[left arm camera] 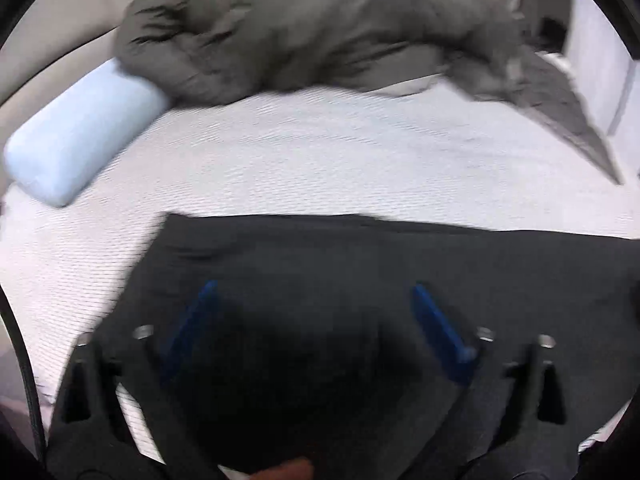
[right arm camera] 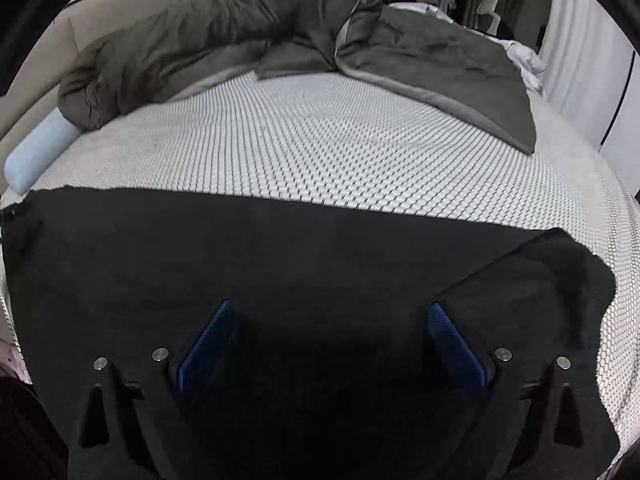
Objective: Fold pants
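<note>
Black pants [left arm camera: 340,264] lie flat on the white textured bed [left arm camera: 320,152], stretched from left to right. In the left wrist view their left end sits under my left gripper [left arm camera: 316,292], which is open with its blue pads wide apart just above the cloth. In the right wrist view the pants [right arm camera: 260,252] fill the lower half, with a folded-over flap [right arm camera: 552,280] at the right. My right gripper [right arm camera: 330,312] is open over the cloth, blue pads wide apart, holding nothing.
A crumpled grey duvet [right arm camera: 240,32] lies across the far side of the bed [right arm camera: 320,148]. A light blue bolster pillow [left arm camera: 80,132] lies at the far left against a beige headboard [left arm camera: 48,20]. White cupboards stand at the right.
</note>
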The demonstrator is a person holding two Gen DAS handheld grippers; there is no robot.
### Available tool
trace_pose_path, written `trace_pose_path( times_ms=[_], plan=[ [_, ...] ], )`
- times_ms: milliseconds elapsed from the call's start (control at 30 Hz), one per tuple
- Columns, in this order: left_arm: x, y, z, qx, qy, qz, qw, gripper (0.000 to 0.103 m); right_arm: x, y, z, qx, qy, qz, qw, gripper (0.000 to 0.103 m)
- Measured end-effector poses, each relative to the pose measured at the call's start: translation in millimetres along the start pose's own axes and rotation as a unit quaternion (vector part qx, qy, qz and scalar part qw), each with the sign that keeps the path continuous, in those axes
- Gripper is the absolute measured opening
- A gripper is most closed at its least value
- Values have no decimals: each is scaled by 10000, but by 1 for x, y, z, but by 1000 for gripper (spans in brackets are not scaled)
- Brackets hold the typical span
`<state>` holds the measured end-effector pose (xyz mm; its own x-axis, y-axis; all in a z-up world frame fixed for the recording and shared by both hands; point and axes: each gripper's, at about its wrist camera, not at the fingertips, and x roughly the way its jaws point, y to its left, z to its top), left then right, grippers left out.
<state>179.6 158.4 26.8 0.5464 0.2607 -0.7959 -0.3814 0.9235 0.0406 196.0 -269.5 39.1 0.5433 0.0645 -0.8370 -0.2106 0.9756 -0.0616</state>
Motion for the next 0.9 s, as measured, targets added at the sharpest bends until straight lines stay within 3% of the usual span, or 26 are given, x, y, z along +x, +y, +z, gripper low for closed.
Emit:
trace_pose_path(
  times_ms=[67,167,267,400,433,500,567,600,767,900],
  plan=[
    [11,28,5,-215,233,168,9994,80,1,0,3,-42,0,40,10000,98],
    [27,55,12,-434,503,56,9978,80,-5,-2,7,-15,-121,177,9998,98],
    [47,55,19,-75,728,538,9959,80,-5,-9,9,30,-161,183,9997,98],
    [70,54,19,34,1041,736,9918,80,-1,-7,9,49,-106,144,9998,98],
    [71,55,20,3,993,714,9925,79,-3,-9,6,45,-93,140,9998,98],
    [70,51,19,66,814,670,9944,50,-3,-8,5,36,-87,137,9999,98],
    [62,47,17,171,584,893,9941,39,-4,-7,5,22,-98,140,9999,98],
    [50,45,16,163,235,839,9961,36,-3,-7,5,24,-100,141,9998,98],
    [15,39,11,71,-478,820,9955,31,-1,-7,5,-1,-84,92,9999,98],
    [2,49,25,-286,-699,553,9956,31,1,-8,4,-1,-49,32,10000,98]
  ],
)
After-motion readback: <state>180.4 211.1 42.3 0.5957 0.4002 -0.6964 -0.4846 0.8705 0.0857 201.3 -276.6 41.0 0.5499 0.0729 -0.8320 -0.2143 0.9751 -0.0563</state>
